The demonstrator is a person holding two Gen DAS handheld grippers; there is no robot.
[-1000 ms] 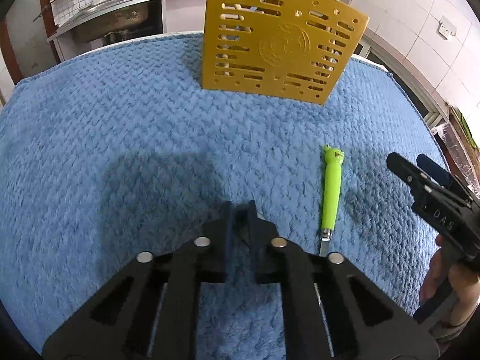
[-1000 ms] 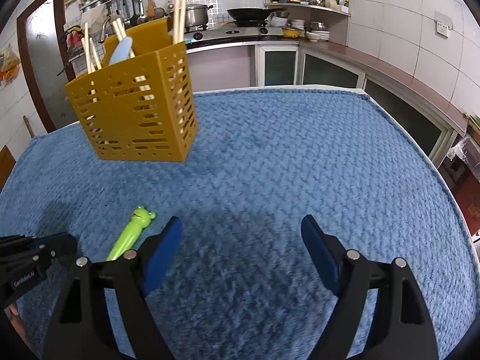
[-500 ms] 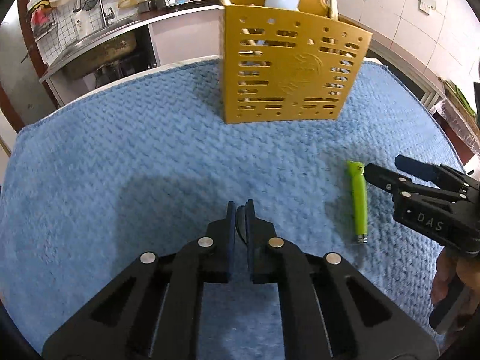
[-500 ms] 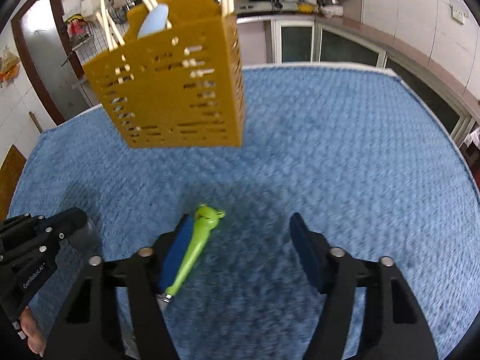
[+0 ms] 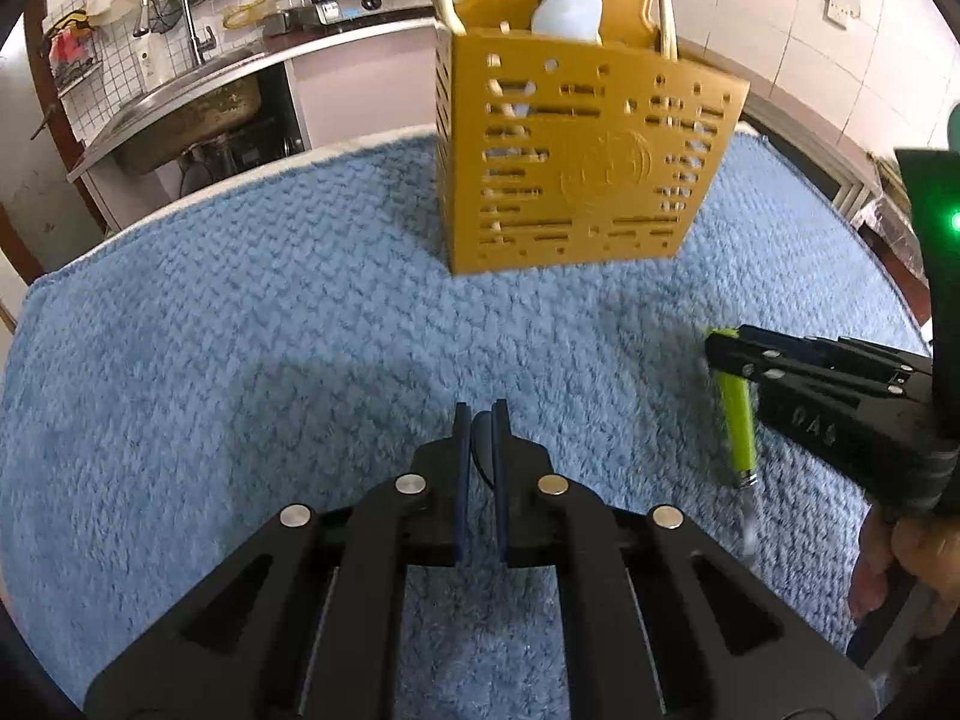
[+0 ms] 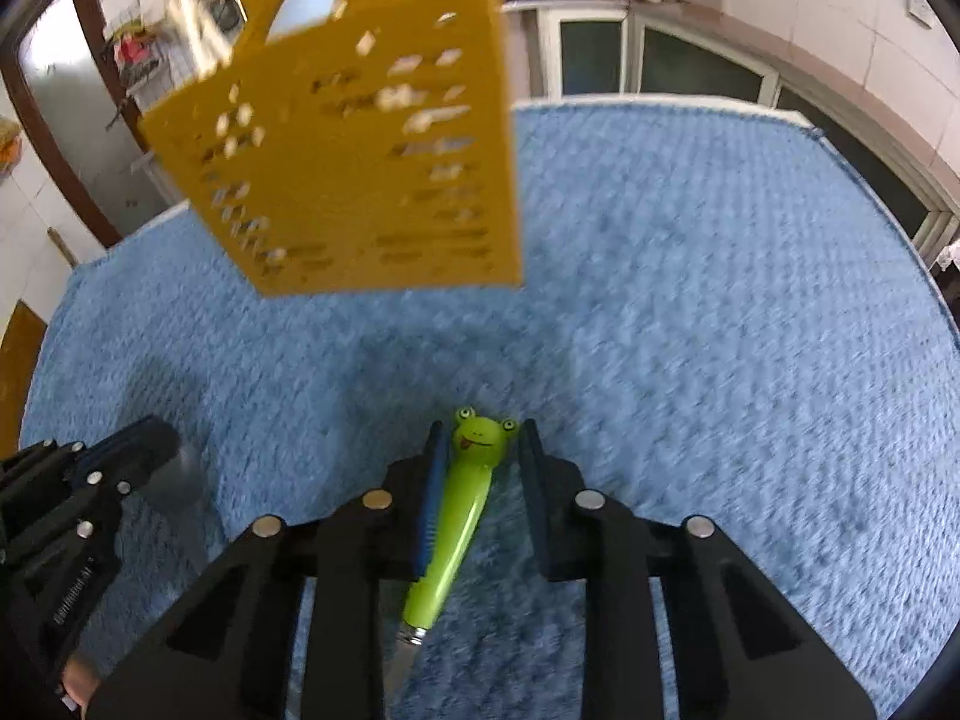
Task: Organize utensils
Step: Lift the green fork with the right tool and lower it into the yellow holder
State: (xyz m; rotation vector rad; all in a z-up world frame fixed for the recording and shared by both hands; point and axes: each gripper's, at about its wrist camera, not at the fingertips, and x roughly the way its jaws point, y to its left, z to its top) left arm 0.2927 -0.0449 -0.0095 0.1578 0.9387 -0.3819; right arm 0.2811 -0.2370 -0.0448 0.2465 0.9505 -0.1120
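- Right wrist view: the right tool straddles the green frog-handled knife low in the centre of the frame, its two pads open on either side of the frog head, not yet pinching.
- The knife lies flat on the blue-covered surface, long axis running from the frog head at frame centre down toward the lower edge, blade hidden beneath the tool.
- Left wrist view: the left tool sits closed and empty, well apart from the knife at right.
- The yellow utensil holder fills the upper left.
- Half a second ago the knife lay against the right tool's left pad only; now it sits between both.
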